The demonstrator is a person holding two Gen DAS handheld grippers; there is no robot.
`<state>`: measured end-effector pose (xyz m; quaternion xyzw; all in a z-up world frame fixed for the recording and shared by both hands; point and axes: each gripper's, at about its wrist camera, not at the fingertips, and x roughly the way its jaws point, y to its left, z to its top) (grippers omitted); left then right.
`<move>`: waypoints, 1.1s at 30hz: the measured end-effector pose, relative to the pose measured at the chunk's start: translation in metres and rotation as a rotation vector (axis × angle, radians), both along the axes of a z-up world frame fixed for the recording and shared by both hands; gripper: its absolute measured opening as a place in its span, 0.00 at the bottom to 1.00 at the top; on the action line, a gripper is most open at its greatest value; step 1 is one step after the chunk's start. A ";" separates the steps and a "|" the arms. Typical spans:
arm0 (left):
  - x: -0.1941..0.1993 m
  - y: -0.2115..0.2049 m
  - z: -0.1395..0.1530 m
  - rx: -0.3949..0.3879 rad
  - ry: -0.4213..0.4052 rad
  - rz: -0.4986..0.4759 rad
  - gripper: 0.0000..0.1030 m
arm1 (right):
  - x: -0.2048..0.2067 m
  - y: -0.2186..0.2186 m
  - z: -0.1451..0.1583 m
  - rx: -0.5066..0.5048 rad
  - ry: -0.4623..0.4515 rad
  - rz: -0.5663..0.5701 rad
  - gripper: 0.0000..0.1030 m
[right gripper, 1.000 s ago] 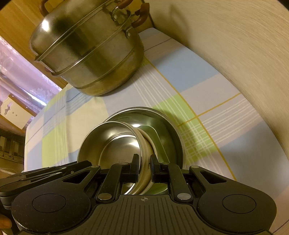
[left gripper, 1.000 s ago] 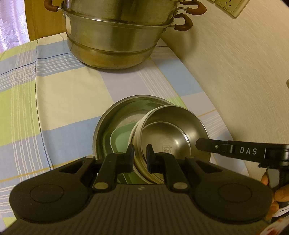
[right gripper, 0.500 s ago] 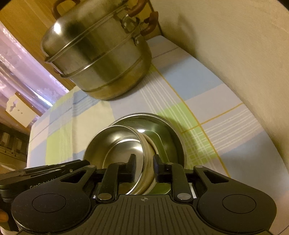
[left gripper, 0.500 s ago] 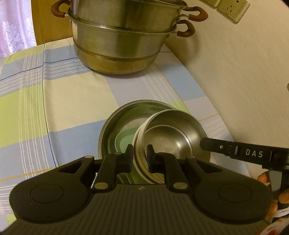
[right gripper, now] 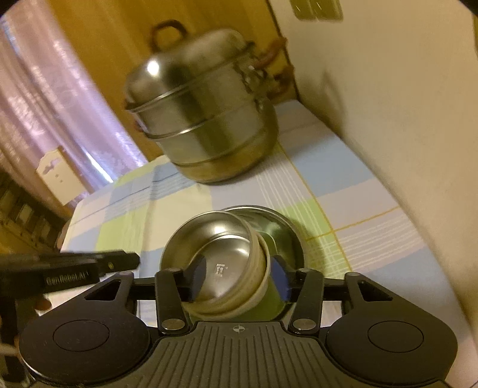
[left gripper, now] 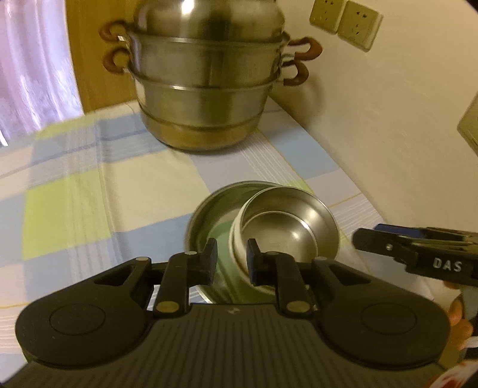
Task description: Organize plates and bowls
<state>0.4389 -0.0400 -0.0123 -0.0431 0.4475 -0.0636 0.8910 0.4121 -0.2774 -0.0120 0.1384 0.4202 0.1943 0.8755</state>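
Cream wall (left gripper: 388,125), two sockets (left gripper: 343,22), wooden panel (left gripper: 89,59), lilac curtain (left gripper: 33,65).

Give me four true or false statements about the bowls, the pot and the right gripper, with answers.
1. The small steel bowl leans tilted inside the larger steel bowl. True.
2. The right gripper has its fingers clamped shut on the small bowl. False: they are spread wide, either side of its rim.
3. A lidded steamer pot stands behind the bowls. True.
4. The tablecloth is plain red. False: it is checked blue, green and cream.
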 end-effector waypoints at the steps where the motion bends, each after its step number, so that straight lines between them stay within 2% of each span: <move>1: -0.009 -0.001 0.003 0.015 -0.011 0.007 0.18 | -0.008 -0.001 0.002 -0.006 -0.016 0.006 0.50; 3: -0.026 -0.002 0.009 0.031 -0.029 0.019 0.20 | -0.024 -0.003 0.004 -0.008 -0.035 0.016 0.50; 6: -0.052 -0.003 0.017 0.044 -0.050 0.051 0.30 | -0.046 -0.003 0.008 -0.037 -0.044 0.030 0.50; 11: -0.100 -0.010 0.031 0.052 -0.090 0.099 0.32 | -0.085 -0.005 0.014 -0.076 -0.080 0.076 0.50; 14: -0.131 -0.020 0.038 0.052 -0.105 0.124 0.36 | -0.112 -0.010 0.016 -0.074 -0.118 0.100 0.50; 17: -0.161 -0.031 0.043 0.054 -0.119 0.153 0.37 | -0.135 -0.012 0.019 -0.086 -0.117 0.121 0.50; 24: -0.225 -0.050 0.046 0.022 -0.095 0.240 0.37 | -0.179 -0.023 0.020 -0.104 -0.115 0.185 0.50; 33: -0.281 -0.073 0.041 0.029 -0.053 0.261 0.37 | -0.223 -0.039 0.023 -0.070 -0.091 0.220 0.50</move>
